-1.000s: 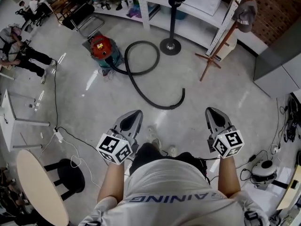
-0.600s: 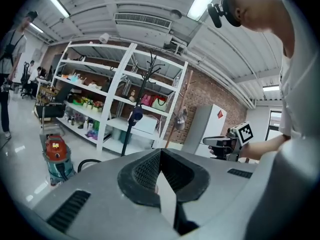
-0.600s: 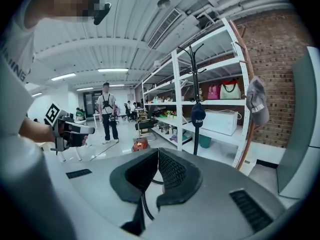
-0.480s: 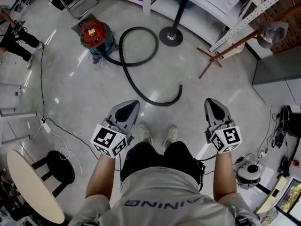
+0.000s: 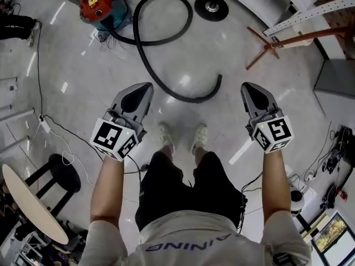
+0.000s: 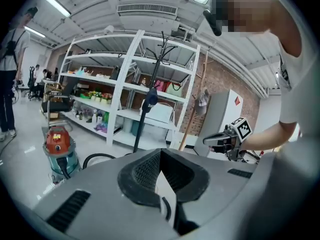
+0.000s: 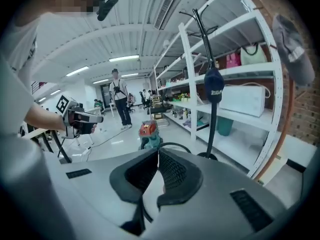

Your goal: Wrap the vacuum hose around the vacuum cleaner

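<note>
The vacuum cleaner (image 5: 96, 3), red on top with a teal body, stands on the floor at the far left. Its black hose (image 5: 148, 65) loops away from it and lies in a long curve across the floor, with the free end (image 5: 218, 81) ahead of my feet. My left gripper (image 5: 145, 87) and right gripper (image 5: 246, 87) are held out above the floor, short of the hose, both shut and empty. The vacuum cleaner (image 6: 59, 149) shows left of the shut left gripper (image 6: 160, 152). The vacuum cleaner (image 7: 149, 133) and hose (image 7: 174, 145) sit beyond the shut right gripper (image 7: 158, 152).
A coat stand's round black base (image 5: 211, 7) sits just beyond the hose loop, and a wooden rack's legs (image 5: 267, 44) stand to the right. White shelving (image 6: 125, 86) lines the far wall. A cable (image 5: 55, 129), a black stool (image 5: 64, 173) and a round table (image 5: 28, 204) are at my left. A person (image 7: 118, 104) stands in the distance.
The head view has tilted further down: the vacuum cleaner and hose have slid towards the frame's top and my feet have come into view. Both grippers stay shut and held out.
</note>
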`<state>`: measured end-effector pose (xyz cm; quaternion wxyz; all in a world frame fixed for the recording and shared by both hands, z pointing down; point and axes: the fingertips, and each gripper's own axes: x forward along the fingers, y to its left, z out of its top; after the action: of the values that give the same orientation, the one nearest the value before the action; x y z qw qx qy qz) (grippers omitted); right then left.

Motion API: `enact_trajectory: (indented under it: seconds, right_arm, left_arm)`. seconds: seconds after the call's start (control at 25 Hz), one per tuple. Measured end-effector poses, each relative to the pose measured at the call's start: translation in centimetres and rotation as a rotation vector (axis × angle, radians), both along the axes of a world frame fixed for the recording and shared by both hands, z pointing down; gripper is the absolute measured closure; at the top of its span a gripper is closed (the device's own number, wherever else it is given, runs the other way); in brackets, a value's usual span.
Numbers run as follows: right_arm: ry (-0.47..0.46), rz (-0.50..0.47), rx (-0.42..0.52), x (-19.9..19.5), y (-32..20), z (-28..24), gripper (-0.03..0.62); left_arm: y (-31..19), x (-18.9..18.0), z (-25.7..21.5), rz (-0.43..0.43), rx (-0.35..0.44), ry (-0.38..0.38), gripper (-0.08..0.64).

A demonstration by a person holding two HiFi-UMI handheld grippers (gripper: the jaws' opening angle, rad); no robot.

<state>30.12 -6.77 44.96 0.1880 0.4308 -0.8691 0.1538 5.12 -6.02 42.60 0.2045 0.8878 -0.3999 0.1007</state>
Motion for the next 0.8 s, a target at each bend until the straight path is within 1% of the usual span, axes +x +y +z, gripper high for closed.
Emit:
enact_trajectory:
  seconds: [0.16, 0.24, 0.32, 0.4, 0.56, 0.68, 0.8]
  right_arm:
    - [0.0, -0.034, -0.063, 0.5, -0.4, 10.9, 0.581]
    - [-0.03, -0.031, -0.096, 0.2, 0.0, 15.6, 0.581]
    - [-0.048, -0.043, -0.1, -0.4, 0.2, 19.7, 0.581]
    - [-0.045, -0.074, -0.097, -0.5, 0.3, 23.6, 0.581]
    - [-0.01, -0.177, -0.122, -0.6, 0.4, 32.8, 0.58]
    - [0.013, -0.256, -0.158, -0.8, 0.8, 40.4, 0.58]
    - [0.054, -0.358, -0.184, -1.7, 1.6, 47.5, 0.565]
  left_arm:
    - [-0.5, 0.0, 10.2, -0.024, -0.05, -0.019, 0.543]
    - [0.2, -0.3, 15.0, -0.039, -0.08, -0.028, 0.543]
    - [0.8, -0.6, 19.5, -0.046, -0.103, -0.035, 0.543]
    - [0.9, -0.6, 23.7, -0.045, -0.116, -0.039, 0.543]
    - [0.2, -1.2, 31.8, -0.047, -0.119, -0.046, 0.543]
    - [-0.2, -1.5, 38.1, -0.035, -0.12, -0.056, 0.543]
    - [-0.4, -1.6, 44.2, -0.021, -0.135, -0.05, 0.543]
